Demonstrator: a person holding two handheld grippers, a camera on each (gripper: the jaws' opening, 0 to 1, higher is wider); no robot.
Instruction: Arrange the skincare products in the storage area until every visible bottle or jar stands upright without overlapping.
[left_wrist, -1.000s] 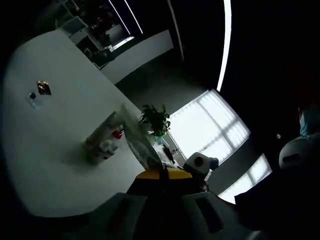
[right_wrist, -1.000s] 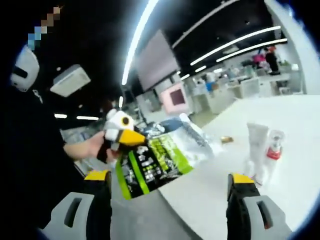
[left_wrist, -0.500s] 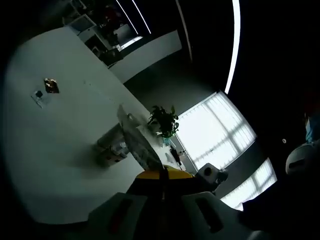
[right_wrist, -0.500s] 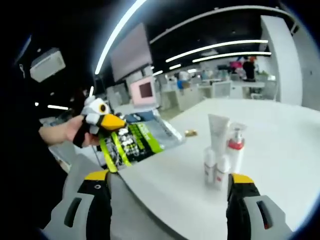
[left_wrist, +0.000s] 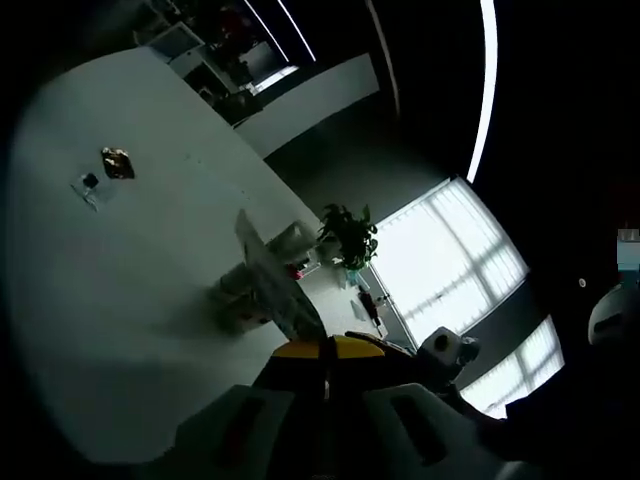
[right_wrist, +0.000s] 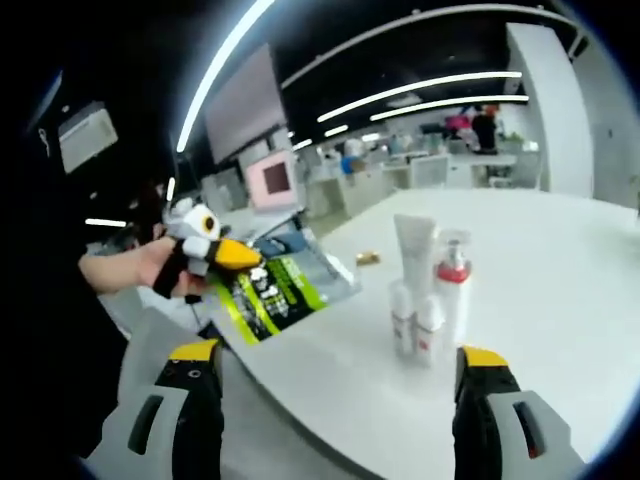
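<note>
In the right gripper view the right gripper (right_wrist: 338, 400) has its jaws spread wide, with nothing between the yellow-tipped ends. Beyond them, on the white worktop (right_wrist: 560, 300), stands a tight cluster of skincare products: a tall white tube (right_wrist: 412, 250), a clear pump bottle with a red collar (right_wrist: 453, 290), and two small white bottles (right_wrist: 415, 325) in front, all upright and touching or just beside one another. A small brown object (right_wrist: 367, 258) lies on the worktop behind them, too small to identify.

The same view shows the left gripper (right_wrist: 225, 262) coming in from the left, gripped by a person's hand (right_wrist: 135, 268). Its yellow jaws are pressed together on the edge of a clear plastic pouch with green and black printing (right_wrist: 280, 285), which is held above the worktop's near edge, to the left of the bottles and apart from them.

The left gripper view is dark and strongly tilted. There the jaws meet in a thin line at the bottom, and the pouch (left_wrist: 275, 285) appears edge-on as a pale sheet rising from them, its print unreadable. Behind the sheet the product cluster (left_wrist: 250, 295) is partly hidden and dim; a red spot marks the pump collar, and single bottles cannot be separated. Far across the worktop lie a small brown thing (left_wrist: 117, 163) and a small clear item with a dark cap (left_wrist: 88, 185). A potted plant (left_wrist: 350, 235) stands before bright windows (left_wrist: 440, 265).
</note>
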